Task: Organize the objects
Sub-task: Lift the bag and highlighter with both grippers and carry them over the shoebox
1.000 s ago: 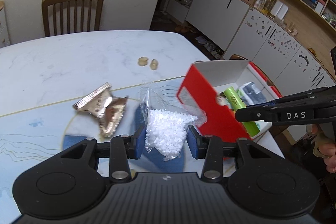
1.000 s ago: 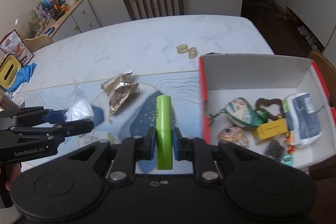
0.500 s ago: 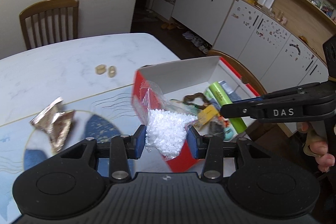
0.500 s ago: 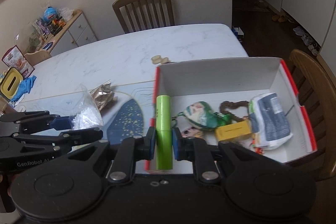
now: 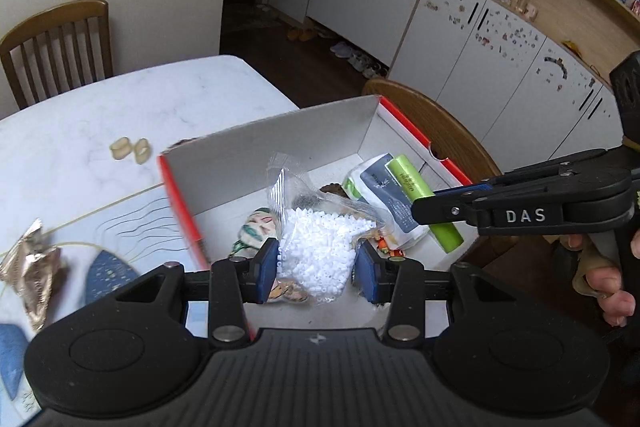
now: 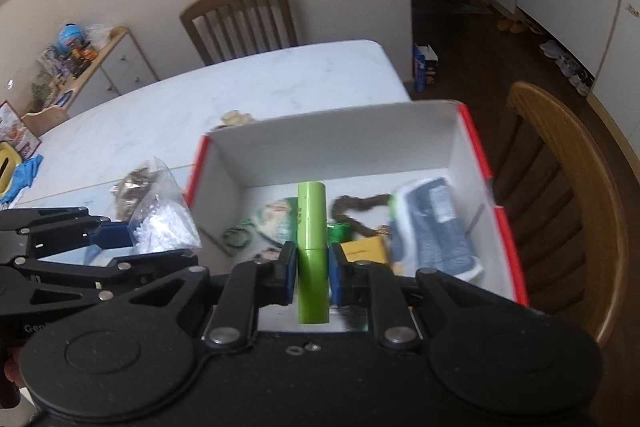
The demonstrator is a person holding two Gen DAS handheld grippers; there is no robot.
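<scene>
White marble desk (image 5: 120, 107) carries 1 red-rimmed box (image 6: 472, 139). Above the box, the left gripper (image 5: 316, 269) pinches a bag of white beads (image 5: 316, 251), and the right gripper (image 6: 313, 267) clamps a green tube (image 6: 312, 227).

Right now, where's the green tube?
The green tube is clamped in the right hand-held gripper, held over the open red-and-white box; in the left wrist view it sits beside the blue-and-white packet.
</scene>
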